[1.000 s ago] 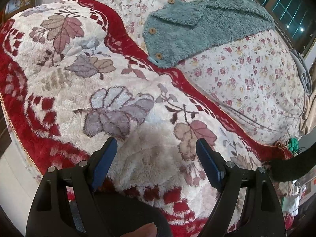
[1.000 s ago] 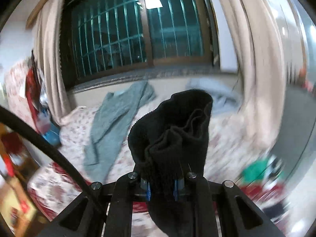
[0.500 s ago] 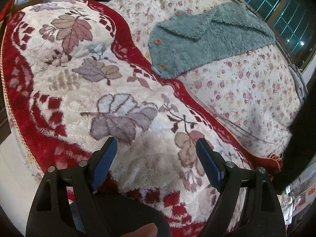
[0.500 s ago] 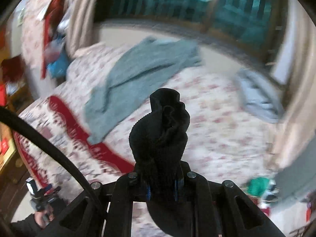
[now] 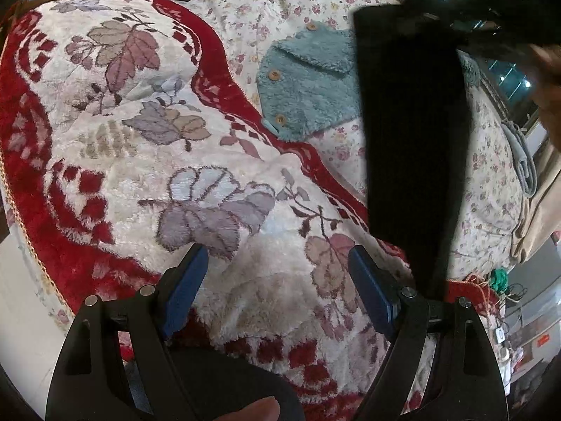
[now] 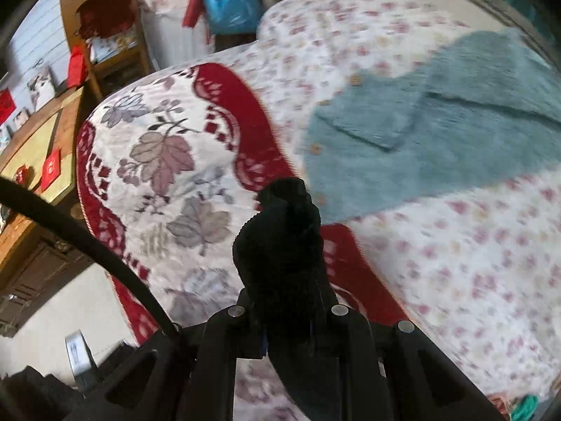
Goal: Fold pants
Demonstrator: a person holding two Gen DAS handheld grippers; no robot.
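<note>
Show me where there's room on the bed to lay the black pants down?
The leafy red-and-white blanket is bare in front of the open left tool. The flowered sheet below the teal fuzzy cardigan is free too. The cardigan fills the far side. The right tool holds the black pants.

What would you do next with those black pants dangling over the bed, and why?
Probably bring the open left gripper across to catch the free edge of the black pants. The right gripper has its jaws shut on a bunched end, so the cloth hangs in one strip over the leaf-pattern blanket. A second grip would likely let them be spread flat for folding.
</note>
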